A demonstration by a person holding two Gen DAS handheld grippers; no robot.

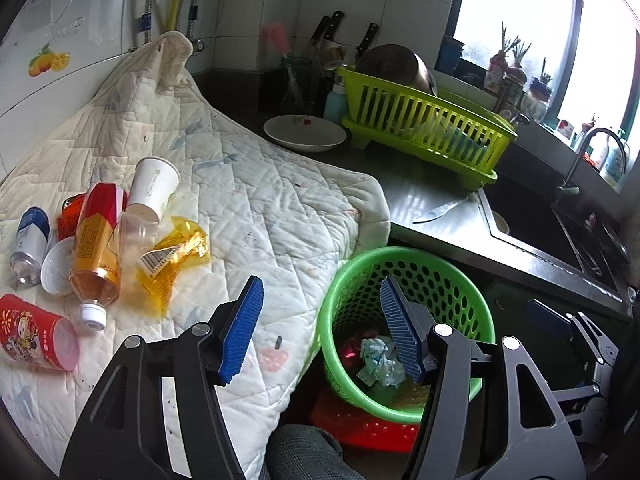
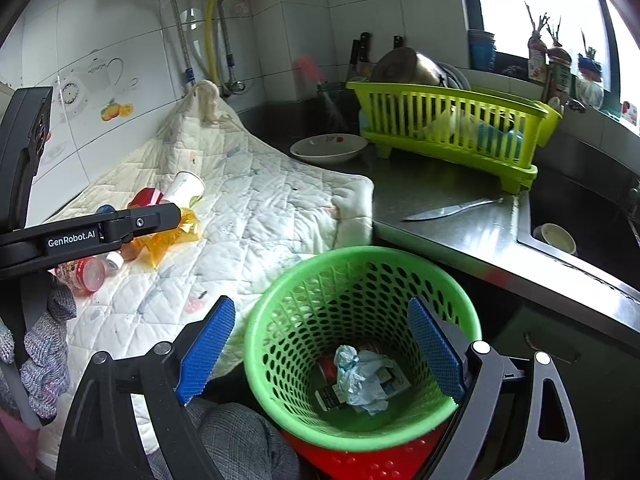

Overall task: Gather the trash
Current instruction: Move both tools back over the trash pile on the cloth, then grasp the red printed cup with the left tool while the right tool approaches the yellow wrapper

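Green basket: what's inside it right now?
Inside the green basket lies a crumpled pale blue paper wad on some small packets and something red. What is beneath the wad is covered.

White-tiled wall (image 2: 304, 20), bright window (image 1: 520, 0)

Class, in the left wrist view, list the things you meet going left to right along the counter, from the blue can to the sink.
blue can → orange bottle → yellow wrapper → white plate → knife → sink
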